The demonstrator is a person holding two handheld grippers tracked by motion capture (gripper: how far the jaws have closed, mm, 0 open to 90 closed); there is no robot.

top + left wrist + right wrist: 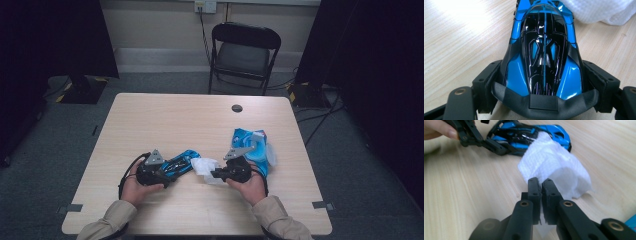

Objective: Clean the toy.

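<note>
Pale wood-grain bench is carrying everything, with one folding chair standing beyond its far edge. Taking the one blue toy car as the landmark, it is lying near the person's edge of the bench, and the left gripper is clamping its jaws on the car's flanks at the tail end, steadying it. One white wipe is draped against the car's nose side, and the right gripper is pinching the wipe's near edge with its jaws almost fully together. One blue wipe packet is lying beyond the right gripper, well apart from the car. The step in hand looks like wiping the car clean. To do it well, the right gripper should probably be keeping a firm pinch so the wipe is not slipping out, dragging it along the glossy body from nose toward tail in smooth passes, while the left gripper is holding the car flat on the bench so it is not rolling or twisting. Count: one car, one wipe, one packet, two grippers
</note>
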